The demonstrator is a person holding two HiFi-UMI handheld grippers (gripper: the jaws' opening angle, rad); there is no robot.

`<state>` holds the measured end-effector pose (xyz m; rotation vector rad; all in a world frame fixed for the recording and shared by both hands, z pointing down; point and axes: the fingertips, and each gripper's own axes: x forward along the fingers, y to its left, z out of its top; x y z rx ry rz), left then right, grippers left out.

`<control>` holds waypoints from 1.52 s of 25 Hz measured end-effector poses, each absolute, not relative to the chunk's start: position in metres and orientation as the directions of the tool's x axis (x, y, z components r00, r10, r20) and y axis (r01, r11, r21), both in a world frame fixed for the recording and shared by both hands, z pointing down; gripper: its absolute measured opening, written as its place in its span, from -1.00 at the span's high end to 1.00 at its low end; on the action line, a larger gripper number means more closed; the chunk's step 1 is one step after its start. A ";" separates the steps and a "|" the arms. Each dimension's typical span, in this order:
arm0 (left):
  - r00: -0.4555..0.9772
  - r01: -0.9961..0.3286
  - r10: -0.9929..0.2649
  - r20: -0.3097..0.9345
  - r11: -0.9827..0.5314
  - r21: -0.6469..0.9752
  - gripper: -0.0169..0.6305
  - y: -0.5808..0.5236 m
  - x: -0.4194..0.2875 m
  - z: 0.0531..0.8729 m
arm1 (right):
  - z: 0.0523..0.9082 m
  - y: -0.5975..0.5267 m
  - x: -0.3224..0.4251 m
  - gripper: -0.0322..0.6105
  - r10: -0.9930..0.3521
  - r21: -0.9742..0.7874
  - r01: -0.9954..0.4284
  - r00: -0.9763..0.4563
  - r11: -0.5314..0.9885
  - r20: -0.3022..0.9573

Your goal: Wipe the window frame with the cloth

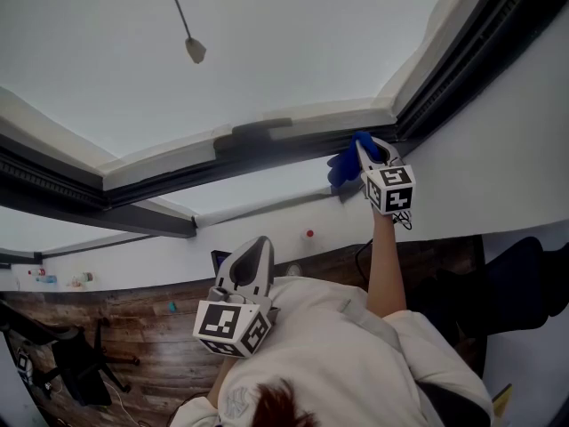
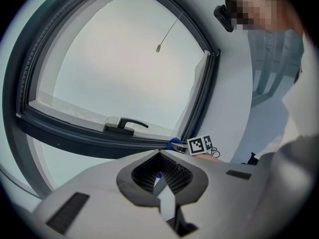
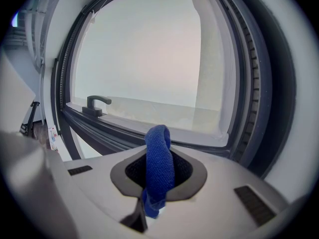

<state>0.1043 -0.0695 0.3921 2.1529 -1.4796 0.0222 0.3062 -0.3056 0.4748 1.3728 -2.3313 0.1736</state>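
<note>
Head view: your right tongs are raised to the window frame, at its right end near the corner. The cloth bunches out of them on the left side and sits against the dark rail. The handle is further left along that same rail. Your left tongs hang low by your chest, well apart from the frame.

Left gripper view: the left tongs are drawn together with nothing between them. Past them you can see the rail, the handle and, at the corner, the cloth beside the right gripper's marker cube.

Right gripper view: the right tongs are clamped on the cloth, and 1 folded loop stands out past the tips. The rail lies just beyond that loop. Its long axis runs left to the handle and right to the corner, where the upright side rises.

Judging from this, the wipe belongs to your right hand alone. The stroke should follow the rail's length leftward from the corner, with the loop pressed forward onto it. The handle looks like the 1 obstacle on that line.
</note>
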 end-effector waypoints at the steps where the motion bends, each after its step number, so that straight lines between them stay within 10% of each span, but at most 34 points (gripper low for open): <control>1: 0.403 -0.874 -0.865 0.299 -0.266 0.407 0.93 -0.070 0.104 0.392 | 0.475 -0.306 0.306 0.75 -0.805 0.106 -0.858 -0.419 0.503 0.421; 38: 0.399 -0.875 -0.866 0.300 -0.262 0.407 0.93 -0.080 0.103 0.393 | 0.473 -0.319 0.353 0.75 -0.851 0.140 -0.904 -0.315 0.403 0.420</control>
